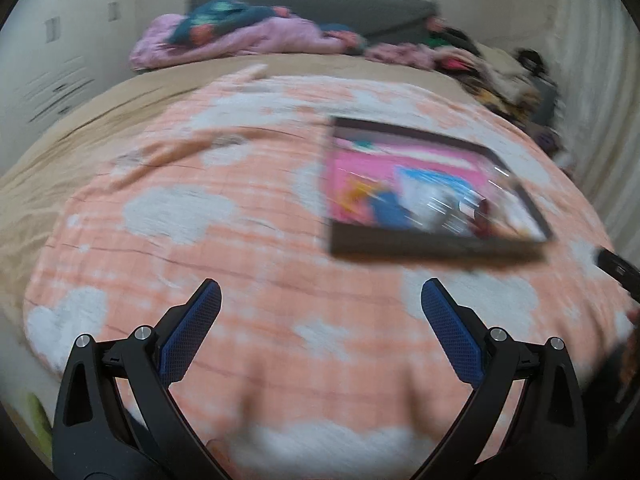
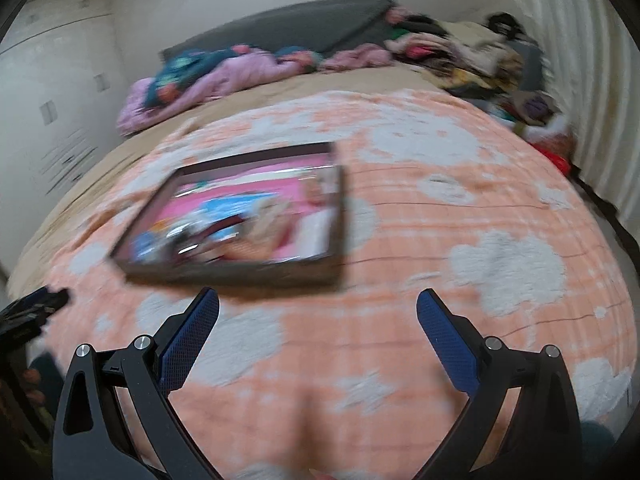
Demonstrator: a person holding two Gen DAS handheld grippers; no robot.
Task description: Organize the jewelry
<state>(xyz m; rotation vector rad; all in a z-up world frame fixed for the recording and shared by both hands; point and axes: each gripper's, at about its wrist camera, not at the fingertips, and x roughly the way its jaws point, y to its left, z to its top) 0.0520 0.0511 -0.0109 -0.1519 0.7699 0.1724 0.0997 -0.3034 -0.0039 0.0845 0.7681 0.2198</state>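
A shallow dark-framed tray (image 1: 436,246) with a pink lining and blurred small items lies on the orange-and-white blanket (image 1: 240,240). In the left wrist view it is ahead and to the right of my left gripper (image 1: 321,294), which is open and empty above the blanket. In the right wrist view the tray (image 2: 236,274) is ahead and to the left of my right gripper (image 2: 318,304), also open and empty. Both views are motion-blurred, so single jewelry pieces cannot be told apart.
The bed has a beige sheet (image 1: 80,128), a pink and teal bedding heap (image 1: 240,36) by the grey headboard, and piled clothes (image 2: 472,60) at the far right. A white curtain (image 2: 580,80) hangs on the right, a white wardrobe (image 2: 52,92) on the left.
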